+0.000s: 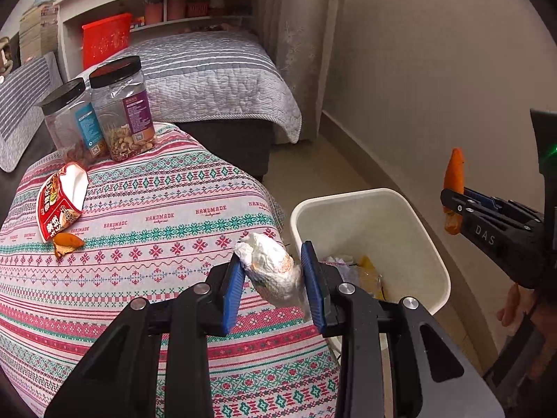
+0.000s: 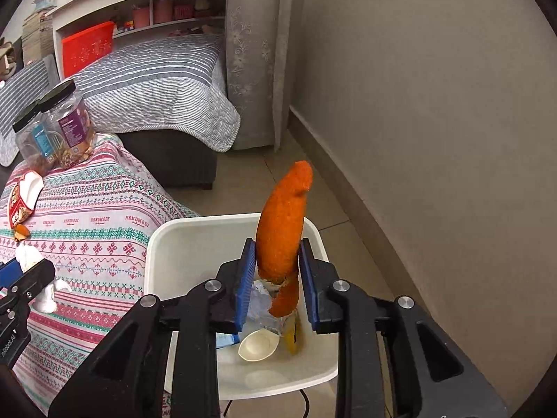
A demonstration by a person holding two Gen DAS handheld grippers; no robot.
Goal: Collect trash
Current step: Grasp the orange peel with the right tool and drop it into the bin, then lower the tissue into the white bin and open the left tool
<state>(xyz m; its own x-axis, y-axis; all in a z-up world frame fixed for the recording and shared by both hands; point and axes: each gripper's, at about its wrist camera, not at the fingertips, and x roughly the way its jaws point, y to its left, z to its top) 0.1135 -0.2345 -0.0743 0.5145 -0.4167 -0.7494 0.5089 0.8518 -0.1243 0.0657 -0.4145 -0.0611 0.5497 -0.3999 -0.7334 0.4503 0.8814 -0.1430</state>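
My left gripper (image 1: 273,271) is shut on a crumpled white wrapper (image 1: 271,270), held over the table's edge just left of the white trash bin (image 1: 431,244). My right gripper (image 2: 276,271) is shut on an orange peel (image 2: 282,230), held upright above the bin (image 2: 156,244); the peel also shows in the left wrist view (image 1: 454,181). The bin holds paper, a yellow wrapper and a white spoon (image 2: 257,346). A torn red snack packet (image 1: 61,202) and a small orange peel piece (image 1: 68,242) lie on the patterned tablecloth (image 1: 156,216).
Two black-lidded clear jars (image 1: 122,111) of nuts stand at the table's far edge. A bed with a grey striped quilt (image 1: 209,69), a shelf with a red box (image 1: 106,40), a curtain and a beige wall (image 1: 435,69) lie beyond.
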